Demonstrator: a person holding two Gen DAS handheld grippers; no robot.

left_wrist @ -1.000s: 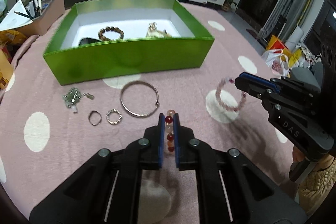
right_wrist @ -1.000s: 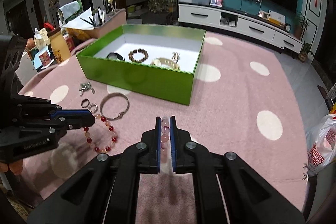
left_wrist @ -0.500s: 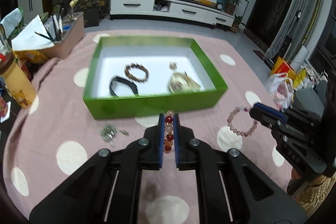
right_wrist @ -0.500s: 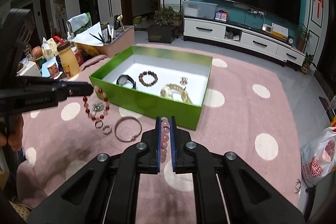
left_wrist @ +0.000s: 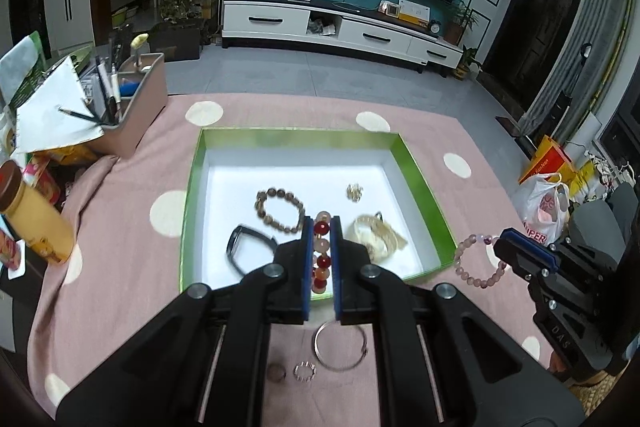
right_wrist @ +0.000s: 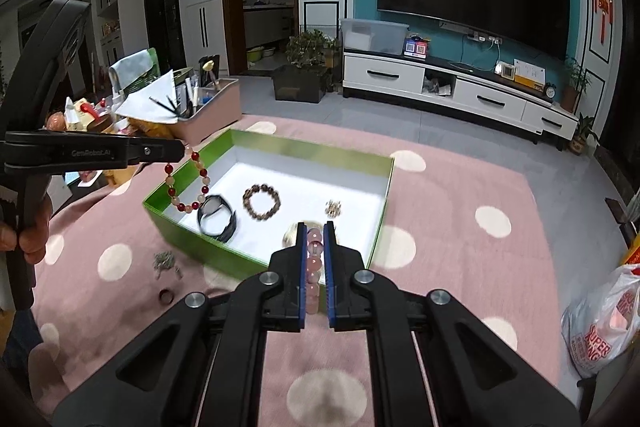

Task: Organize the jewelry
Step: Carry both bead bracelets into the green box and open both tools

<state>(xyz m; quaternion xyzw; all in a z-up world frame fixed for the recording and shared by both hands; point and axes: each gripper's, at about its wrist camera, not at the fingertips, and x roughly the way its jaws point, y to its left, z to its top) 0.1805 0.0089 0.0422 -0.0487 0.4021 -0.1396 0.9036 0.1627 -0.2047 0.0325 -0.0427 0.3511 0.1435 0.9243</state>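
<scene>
Green box (left_wrist: 420, 179), pink white-dotted cloth (left_wrist: 132, 259), red-and-peach bracelet (right_wrist: 188, 183), pale pink bracelet (left_wrist: 476, 259)

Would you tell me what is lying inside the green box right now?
Inside the green box: a brown bead bracelet, a black band, a small gold piece and pale gold jewelry, partly hidden behind the left gripper.

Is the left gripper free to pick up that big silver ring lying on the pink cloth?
Probably not yet. The left gripper is shut on the red bead bracelet, held above the green box. The silver ring lies uncovered.
</scene>
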